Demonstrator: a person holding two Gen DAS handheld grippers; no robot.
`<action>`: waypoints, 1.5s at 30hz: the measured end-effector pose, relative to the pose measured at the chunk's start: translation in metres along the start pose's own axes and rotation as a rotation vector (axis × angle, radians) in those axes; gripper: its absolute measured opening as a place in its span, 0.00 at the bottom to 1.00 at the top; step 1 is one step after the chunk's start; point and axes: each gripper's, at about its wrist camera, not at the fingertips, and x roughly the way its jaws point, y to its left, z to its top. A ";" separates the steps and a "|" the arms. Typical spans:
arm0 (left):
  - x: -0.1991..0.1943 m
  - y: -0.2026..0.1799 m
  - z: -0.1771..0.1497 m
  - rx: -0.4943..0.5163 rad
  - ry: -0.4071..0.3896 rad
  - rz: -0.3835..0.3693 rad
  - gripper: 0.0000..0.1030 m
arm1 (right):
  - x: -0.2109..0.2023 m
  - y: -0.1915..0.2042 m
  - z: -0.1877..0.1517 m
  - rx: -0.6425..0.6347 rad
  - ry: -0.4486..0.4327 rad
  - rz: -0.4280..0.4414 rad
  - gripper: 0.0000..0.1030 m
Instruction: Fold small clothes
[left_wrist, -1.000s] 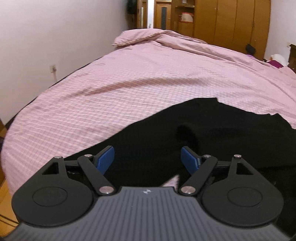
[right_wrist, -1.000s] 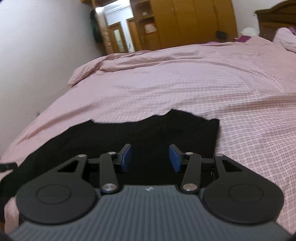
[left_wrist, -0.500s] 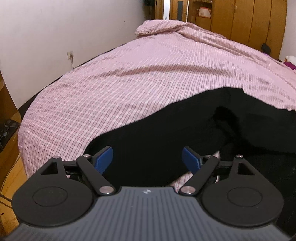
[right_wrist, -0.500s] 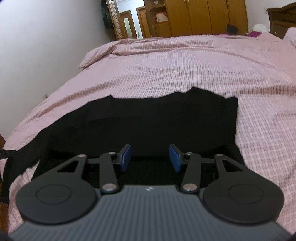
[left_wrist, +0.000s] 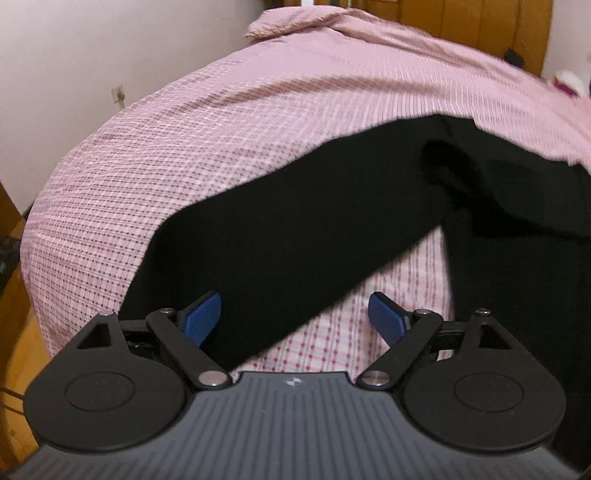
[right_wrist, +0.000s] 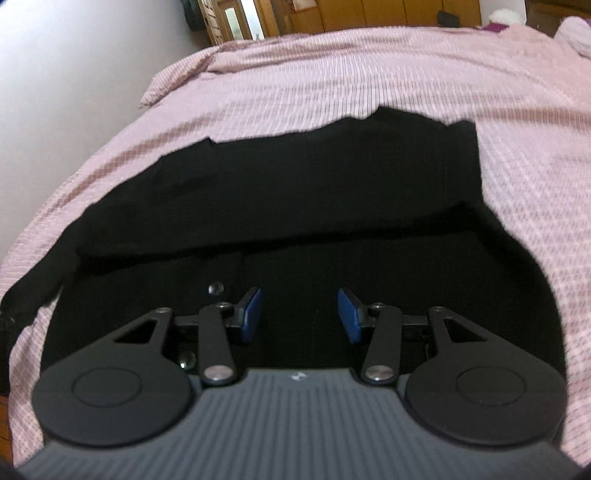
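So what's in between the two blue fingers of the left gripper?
In the left wrist view, the left gripper is open. Between its fingers lie the end of the black garment's sleeve and some pink checked bedcover.

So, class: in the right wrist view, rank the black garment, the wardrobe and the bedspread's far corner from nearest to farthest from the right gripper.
1. Black garment: directly under and ahead of the right gripper.
2. Bedspread's far corner: ahead, left.
3. Wardrobe: back wall, beyond the bed.
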 end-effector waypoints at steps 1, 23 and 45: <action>0.003 -0.003 -0.002 0.022 -0.001 0.019 0.91 | 0.000 0.001 -0.002 -0.006 -0.003 -0.004 0.47; 0.003 0.025 0.030 -0.112 -0.342 0.213 0.15 | -0.009 -0.006 -0.004 0.072 -0.043 0.036 0.50; -0.062 -0.162 0.091 0.158 -0.605 -0.247 0.14 | -0.042 -0.036 -0.013 0.172 -0.146 0.057 0.50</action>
